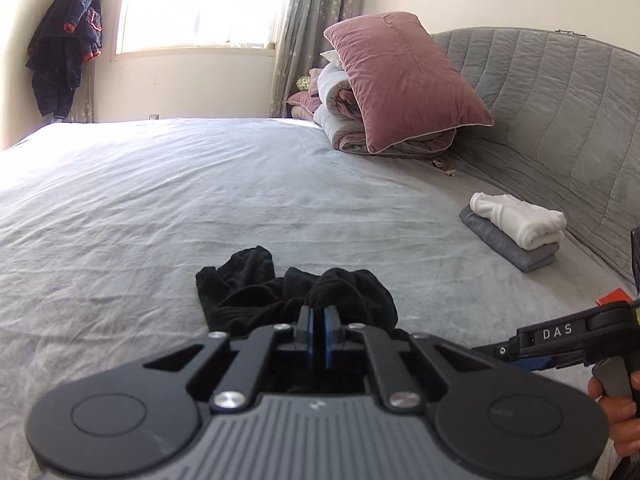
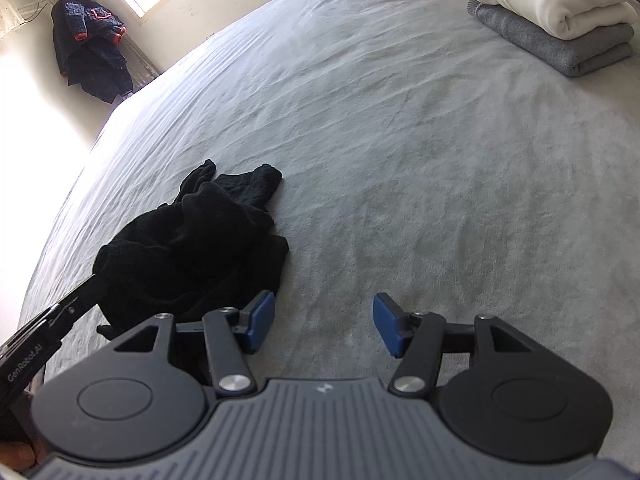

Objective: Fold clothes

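Navy blue fleece jacket with red-trimmed cuffs point(image 1: 66, 46) hangs on the wall at the far left, beside the bright window point(image 1: 200, 4) and its grey patterned curtain point(image 1: 316, 28). Below them spreads the wide bed with a pale grey sheet point(image 1: 160, 200), which fills most of both views. Near its front edge lies the crumpled black knit garment point(image 1: 256, 284), unfolded and bunched in a heap. The left gripper point(image 1: 319, 314) sits at the garment's near edge with its blue-padded fingers pressed together, and black cloth bunches right at their tips; whether any fabric is actually pinched between them I cannot tell. In the right wrist view the right gripper point(image 2: 324, 320) hovers just to the right of the black heap, its fingers spread wide over bare sheet, the left pad point(image 2: 260, 320) just beside the cloth. Further right, a mauve velvet pillow point(image 1: 404, 80) leans on a rolled grey and pink quilt point(image 1: 344, 120) against the grey quilted headboard point(image 1: 540, 112). Well apart from the black garment, a folded white garment point(image 1: 520, 220) rests on a folded grey garment point(image 1: 504, 244).
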Motion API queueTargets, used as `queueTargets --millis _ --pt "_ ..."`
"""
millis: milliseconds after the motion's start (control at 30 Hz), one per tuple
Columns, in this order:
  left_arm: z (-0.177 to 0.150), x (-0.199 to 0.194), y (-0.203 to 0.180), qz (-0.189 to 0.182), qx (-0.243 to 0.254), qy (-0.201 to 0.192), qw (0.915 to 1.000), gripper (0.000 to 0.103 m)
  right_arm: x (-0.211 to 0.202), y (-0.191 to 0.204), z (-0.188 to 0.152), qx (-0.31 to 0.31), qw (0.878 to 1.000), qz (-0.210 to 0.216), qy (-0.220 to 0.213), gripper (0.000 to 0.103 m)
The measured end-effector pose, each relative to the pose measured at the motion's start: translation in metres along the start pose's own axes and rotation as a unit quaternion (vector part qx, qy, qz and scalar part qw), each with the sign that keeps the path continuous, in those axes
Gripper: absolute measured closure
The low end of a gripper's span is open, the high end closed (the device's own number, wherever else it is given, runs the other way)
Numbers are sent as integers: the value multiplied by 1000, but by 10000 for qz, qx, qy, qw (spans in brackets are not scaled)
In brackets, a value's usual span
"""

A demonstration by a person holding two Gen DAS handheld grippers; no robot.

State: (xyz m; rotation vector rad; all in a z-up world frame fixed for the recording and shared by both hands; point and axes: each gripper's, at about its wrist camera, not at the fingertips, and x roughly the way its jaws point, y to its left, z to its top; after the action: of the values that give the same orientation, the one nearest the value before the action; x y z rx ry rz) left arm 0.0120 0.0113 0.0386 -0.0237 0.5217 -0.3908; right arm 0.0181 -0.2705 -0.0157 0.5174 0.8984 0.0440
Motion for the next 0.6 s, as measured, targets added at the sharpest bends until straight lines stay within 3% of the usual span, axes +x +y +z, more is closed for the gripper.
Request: queueTargets --millis 167,300,433,600 --pt "0 -37 16 -138 26 -395 9991 98 5 2 3 46 10000 44 71 43" --pt "-13 -65 26 -659 179 -517 9963 98 8 6 4 59 9999 83 102 42" --pt "-33 -74 22 -1254 377 -332 9908 98 12 10 5 90 9997 153 149 41" --pt "-62 -68 10 -1896 373 267 9808 98 18 19 5 104 9993 293 213 40"
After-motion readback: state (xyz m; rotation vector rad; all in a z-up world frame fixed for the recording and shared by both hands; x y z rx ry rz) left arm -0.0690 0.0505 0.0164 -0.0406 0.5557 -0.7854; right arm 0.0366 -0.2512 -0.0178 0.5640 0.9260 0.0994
